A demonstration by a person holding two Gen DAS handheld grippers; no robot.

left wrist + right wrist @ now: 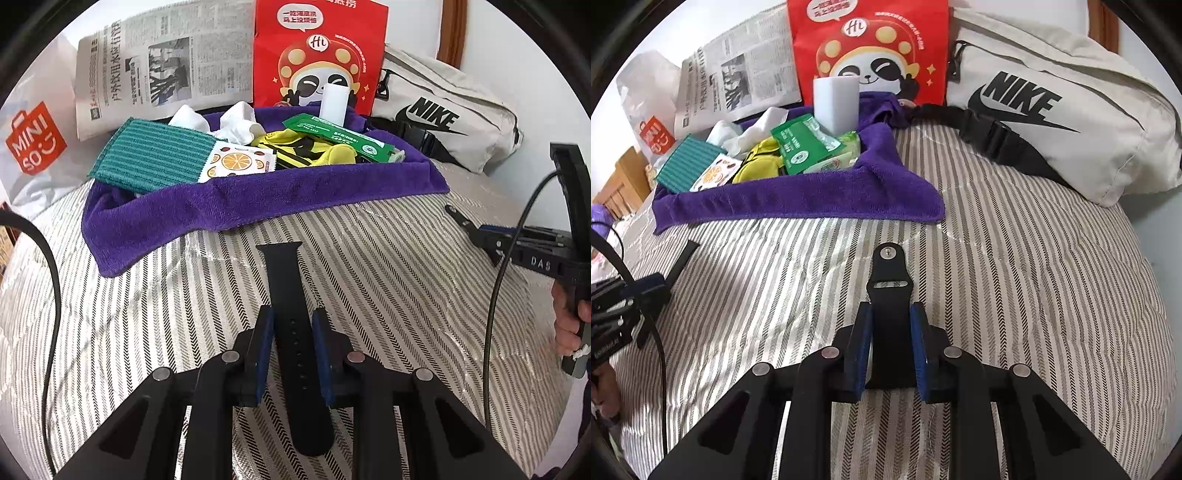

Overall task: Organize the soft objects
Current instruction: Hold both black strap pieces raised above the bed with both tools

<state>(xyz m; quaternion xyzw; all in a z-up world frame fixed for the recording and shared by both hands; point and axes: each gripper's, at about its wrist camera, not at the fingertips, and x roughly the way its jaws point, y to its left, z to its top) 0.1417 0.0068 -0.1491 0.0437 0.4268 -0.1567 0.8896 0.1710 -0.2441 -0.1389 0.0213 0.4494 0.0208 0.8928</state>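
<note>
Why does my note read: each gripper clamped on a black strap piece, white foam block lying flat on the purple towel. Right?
One error: the white foam block stands upright on the purple towel, as the right wrist view shows. The rest holds: left gripper and right gripper each clamp a black strap piece.

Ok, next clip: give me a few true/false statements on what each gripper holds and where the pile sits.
1. The left gripper grips a black strap with holes. True.
2. The right gripper is empty. False: it is shut on a black strap piece with a pin.
3. The white sponge block stands on the purple towel. True.
4. The Nike bag lies on the towel. False: it lies beside it on the striped cover.
</note>
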